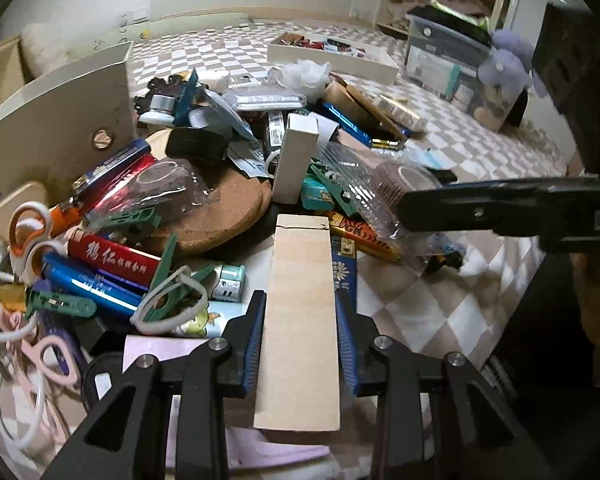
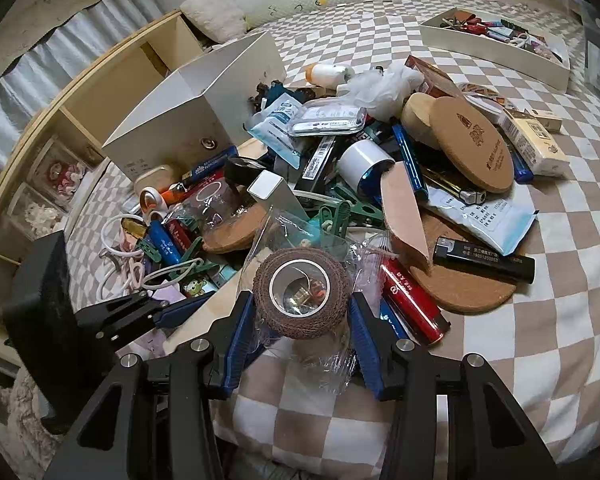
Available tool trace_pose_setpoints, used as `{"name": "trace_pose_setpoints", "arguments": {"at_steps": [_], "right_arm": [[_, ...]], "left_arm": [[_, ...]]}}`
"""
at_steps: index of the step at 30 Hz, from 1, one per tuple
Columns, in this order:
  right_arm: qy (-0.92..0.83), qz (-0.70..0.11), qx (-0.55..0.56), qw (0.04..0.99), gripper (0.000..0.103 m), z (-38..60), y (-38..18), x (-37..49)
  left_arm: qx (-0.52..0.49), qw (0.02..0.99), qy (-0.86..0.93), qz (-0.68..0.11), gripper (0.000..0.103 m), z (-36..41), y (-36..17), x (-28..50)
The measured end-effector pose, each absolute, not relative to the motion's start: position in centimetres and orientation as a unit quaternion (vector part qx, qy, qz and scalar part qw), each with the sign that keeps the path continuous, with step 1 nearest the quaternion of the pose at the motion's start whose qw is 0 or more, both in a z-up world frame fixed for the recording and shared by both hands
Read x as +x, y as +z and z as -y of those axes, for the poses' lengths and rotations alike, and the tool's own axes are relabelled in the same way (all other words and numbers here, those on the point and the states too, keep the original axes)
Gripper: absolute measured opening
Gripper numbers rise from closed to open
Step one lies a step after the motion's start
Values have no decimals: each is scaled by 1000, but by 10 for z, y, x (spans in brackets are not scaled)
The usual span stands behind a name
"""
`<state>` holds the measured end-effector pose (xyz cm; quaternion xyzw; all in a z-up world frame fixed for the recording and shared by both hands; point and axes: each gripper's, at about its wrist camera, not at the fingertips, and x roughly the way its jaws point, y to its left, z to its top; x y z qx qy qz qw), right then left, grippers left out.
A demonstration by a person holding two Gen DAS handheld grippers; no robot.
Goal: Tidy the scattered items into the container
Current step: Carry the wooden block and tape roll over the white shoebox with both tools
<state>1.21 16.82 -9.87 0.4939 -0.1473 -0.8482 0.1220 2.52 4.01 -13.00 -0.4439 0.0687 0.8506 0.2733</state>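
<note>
In the left wrist view my left gripper (image 1: 300,300) is shut on a pale wooden slat (image 1: 300,340), with the blue pads pressing both long sides. The slat points at a pile of scattered items (image 1: 204,184) on the checked bedcover. In the right wrist view my right gripper (image 2: 301,298) is shut on a brown bandage roll (image 2: 300,320) inside a clear plastic wrapper, held just over the pile's near edge. The left gripper (image 2: 180,308) shows at the lower left there, beside the roll. An open white box (image 2: 204,92) stands behind the pile at the left.
The pile holds lighters (image 2: 412,304), green clothes pegs (image 1: 168,280), cork coasters (image 2: 476,148), scissors (image 1: 28,236) and a white carton (image 1: 296,160). A flat white tray (image 2: 496,48) with small items lies at the back right. A wooden shelf (image 2: 80,120) runs along the left.
</note>
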Motion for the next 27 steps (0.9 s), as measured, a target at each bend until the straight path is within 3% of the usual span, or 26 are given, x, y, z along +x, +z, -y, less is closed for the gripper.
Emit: {"name": "trace_pose_setpoints", "arguments": {"at_steps": [13,27], "right_arm": [[-851,137,486,144,48,-149,-82,18],[-868,79,455,184,48,-130,-9,-39]], "left_arm": [[-425,240,872,-20,33,-9,-102,26],[-375,193,907,2,33,46,-42,-20]]}}
